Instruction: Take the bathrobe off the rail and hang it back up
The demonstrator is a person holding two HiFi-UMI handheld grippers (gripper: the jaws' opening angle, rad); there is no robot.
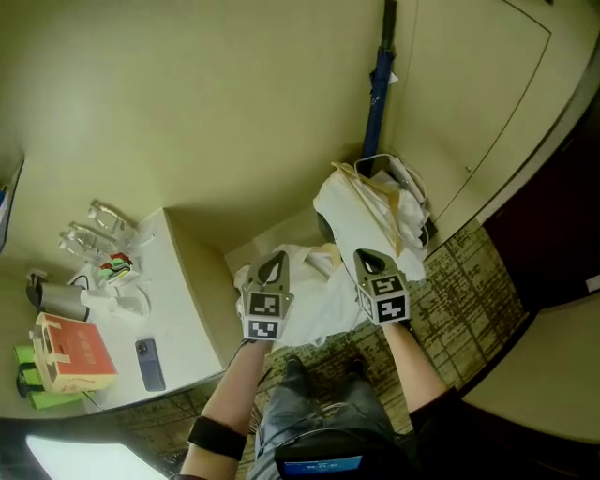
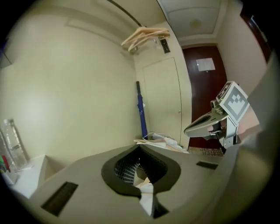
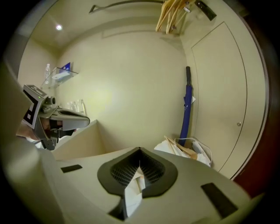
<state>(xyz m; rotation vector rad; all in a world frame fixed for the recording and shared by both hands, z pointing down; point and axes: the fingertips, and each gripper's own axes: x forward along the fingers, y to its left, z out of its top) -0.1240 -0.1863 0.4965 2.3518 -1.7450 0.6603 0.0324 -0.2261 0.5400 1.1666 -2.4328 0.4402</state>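
Observation:
The white bathrobe (image 1: 314, 305) hangs bunched below my two raised grippers, in front of a corner heap of white cloth and wooden hangers (image 1: 375, 202). My left gripper (image 1: 274, 261) is shut, and a fold of white robe fabric (image 2: 146, 189) is pinched between its jaws. My right gripper (image 1: 371, 259) is shut too, on another fold of the robe (image 3: 132, 192). The rail (image 3: 127, 4) runs high overhead with bare wooden hangers (image 3: 173, 15) on it, also seen as the hangers (image 2: 144, 37) in the left gripper view.
A blue umbrella (image 1: 379, 89) leans in the corner by a closet door (image 1: 469, 103). At left, a white counter (image 1: 178, 309) holds water bottles (image 1: 98, 230), a phone (image 1: 150, 364) and an orange box (image 1: 73, 352). Patterned carpet (image 1: 469, 281) lies underfoot.

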